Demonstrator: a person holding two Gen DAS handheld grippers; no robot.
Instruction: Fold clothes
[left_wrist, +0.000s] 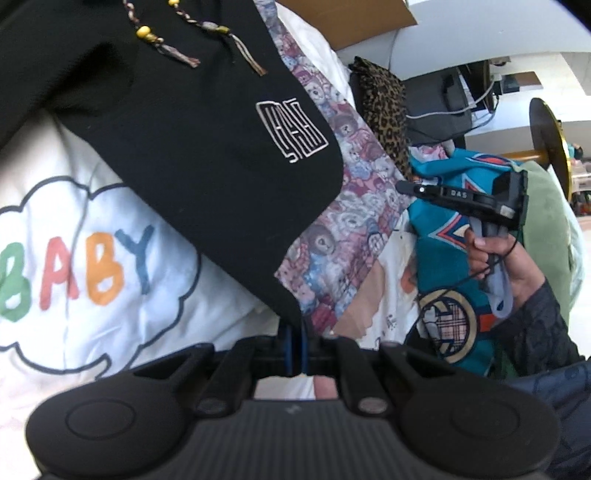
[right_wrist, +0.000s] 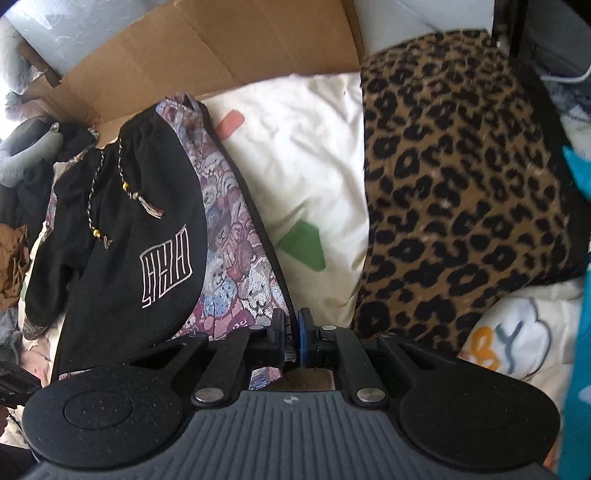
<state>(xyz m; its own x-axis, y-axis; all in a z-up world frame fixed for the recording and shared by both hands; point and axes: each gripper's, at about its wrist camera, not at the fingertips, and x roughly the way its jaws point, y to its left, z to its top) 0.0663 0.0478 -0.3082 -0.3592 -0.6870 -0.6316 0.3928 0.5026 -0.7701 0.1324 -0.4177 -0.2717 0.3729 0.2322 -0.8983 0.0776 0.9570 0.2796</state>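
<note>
Both jaws pressed together. Left gripper (left_wrist: 295, 347) pinches the bottom corner of the black shorts (left_wrist: 192, 147); the fabric rises from its blue pads up and left across the left wrist view. Right gripper (right_wrist: 292, 339) has its blue pads closed too, with the edge of the bear-print fabric (right_wrist: 229, 266) running down into them; whether the black layer is also caught there, cannot tell.

Shorts: black, white outlined logo (left_wrist: 291, 131) near the hem, braided drawcord (left_wrist: 177, 51) with yellow beads by the waistband. In the right wrist view they lie on the bear-print fabric, left of centre, waistband toward the cardboard (right_wrist: 207, 48) at the back.

Under the shorts in the left view: white bedding with a cloud and "BABY" print (left_wrist: 74, 269). Bear-print fabric shows just right of the shorts' edge. Further right, a teal garment (left_wrist: 443, 266) with orange trim and a round crest.

Right gripper seen from the left camera too, side on, over the teal garment, held by a hand (left_wrist: 495, 266) in a dark sleeve.

Right view: leopard-print cloth (right_wrist: 465, 192) at right, white sheet (right_wrist: 303, 155) with a green and a pink patch between it and the bear print. Grey item and brown cloth at far left, blurred.
</note>
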